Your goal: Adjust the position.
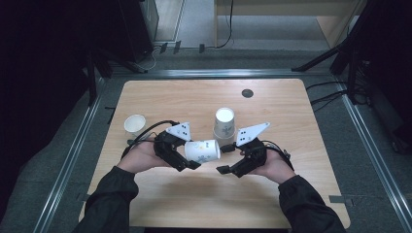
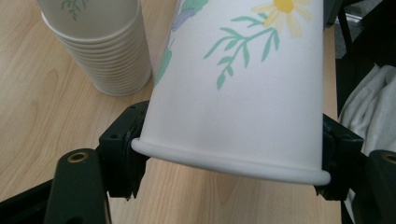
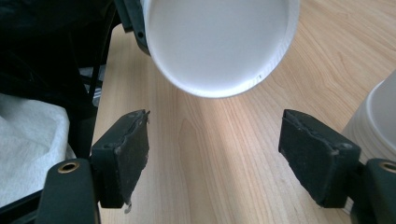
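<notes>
My left gripper point(image 1: 187, 158) clamps a flowered paper cup point(image 1: 202, 150) sideways near the cup stack point(image 1: 224, 124); my right gripper point(image 1: 228, 167) stands spread, holding nothing.

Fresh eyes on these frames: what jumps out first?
The flowered paper cup held sideways above the table's middle, clamped near its rim by the left hand-held gripper. Facing its end, the right hand-held gripper has its jaws spread wide with nothing between them. Just behind stands an upside-down stack of cups, and a lone upright cup sits near the wooden table's left edge.
</notes>
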Demonstrator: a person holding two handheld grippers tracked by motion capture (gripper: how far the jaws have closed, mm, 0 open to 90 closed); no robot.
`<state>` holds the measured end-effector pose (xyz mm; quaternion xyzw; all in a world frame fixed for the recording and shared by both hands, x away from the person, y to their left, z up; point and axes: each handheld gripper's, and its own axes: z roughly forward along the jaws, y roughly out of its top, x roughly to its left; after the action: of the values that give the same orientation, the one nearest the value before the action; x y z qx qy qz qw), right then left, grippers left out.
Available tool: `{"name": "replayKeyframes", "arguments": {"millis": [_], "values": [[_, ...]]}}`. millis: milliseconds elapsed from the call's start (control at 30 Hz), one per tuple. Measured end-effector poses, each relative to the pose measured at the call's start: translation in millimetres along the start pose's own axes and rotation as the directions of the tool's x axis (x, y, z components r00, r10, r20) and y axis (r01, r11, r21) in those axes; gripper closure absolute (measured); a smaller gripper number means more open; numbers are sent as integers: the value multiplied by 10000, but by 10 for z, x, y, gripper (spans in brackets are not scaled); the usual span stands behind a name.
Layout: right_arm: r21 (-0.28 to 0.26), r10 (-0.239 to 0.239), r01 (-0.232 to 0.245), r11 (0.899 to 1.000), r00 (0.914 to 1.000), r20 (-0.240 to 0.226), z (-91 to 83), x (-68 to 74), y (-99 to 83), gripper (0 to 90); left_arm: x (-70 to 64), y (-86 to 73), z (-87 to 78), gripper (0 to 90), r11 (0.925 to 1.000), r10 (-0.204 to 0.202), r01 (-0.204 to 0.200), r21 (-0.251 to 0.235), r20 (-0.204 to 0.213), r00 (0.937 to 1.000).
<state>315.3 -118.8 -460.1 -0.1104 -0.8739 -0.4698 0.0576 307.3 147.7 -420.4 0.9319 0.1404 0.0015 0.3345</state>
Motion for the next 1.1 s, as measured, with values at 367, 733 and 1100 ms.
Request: {"name": "replayKeyframes", "arguments": {"millis": [367, 733, 1100], "values": [[218, -49, 43, 9998, 9997, 248, 38, 5, -40, 247, 23, 72, 58, 261, 9916, 393, -389, 1234, -11, 9992], [396, -303, 286, 9988, 9987, 416, 71, 50, -71, 248, -8, 137, 270, 263, 9650, 922, -903, 2460, 39, 9957], [584, -470, 447, 9973, 9981, 386, 218, 64, -64, 254, -31, 155, 453, 262, 9514, 863, -907, 2942, 281, 9959]]}}
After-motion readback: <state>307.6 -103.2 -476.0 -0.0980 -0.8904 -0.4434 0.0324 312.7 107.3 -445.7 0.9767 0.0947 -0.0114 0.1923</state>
